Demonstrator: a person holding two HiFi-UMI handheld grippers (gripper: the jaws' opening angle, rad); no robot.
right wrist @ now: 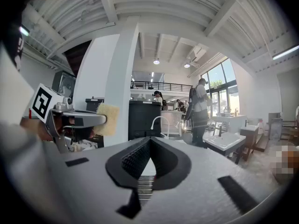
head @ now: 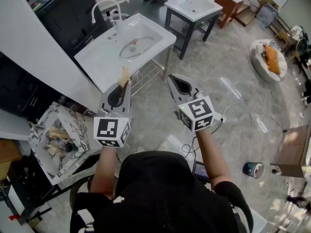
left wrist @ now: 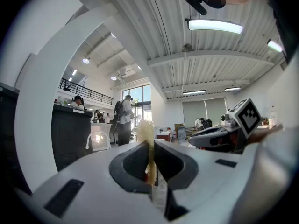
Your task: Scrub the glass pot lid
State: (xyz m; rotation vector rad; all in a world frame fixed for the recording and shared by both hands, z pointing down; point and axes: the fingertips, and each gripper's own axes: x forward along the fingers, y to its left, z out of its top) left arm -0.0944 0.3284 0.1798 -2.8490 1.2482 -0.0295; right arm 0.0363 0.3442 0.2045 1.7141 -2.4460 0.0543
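"Sponge grip is my first worry. The left gripper [head: 124, 85] has its jaws closed on the pale yellow, coarse scrubbing sponge [left wrist: 145, 132], but it pinches only the lower part, and most of the pad stands free above the tips"

"So it could fold over, or get dragged out, once it is pressed on glass?"

"I think so (a flat lid gives it nothing to catch on). And the round glass pot lid [head: 134, 47] lies loose in the white rectangular ceramic basin [head: 160, 33], at the upper middle of the head view, well apart from both tools"

"What about the right gripper [right wrist: 149, 140]?"

"Its jaws are fully together with nothing between them, and it is held at centre frame beside the left one. If it doesn't open and steady the lid, I'd expect the lid to slide or spin under the scrubbing and knock the basin wall"

"Anything in the way?"

"The white curved tap [head: 103, 8] at the upper left, behind the basin; a wide sweep of the left gripper might clip it"
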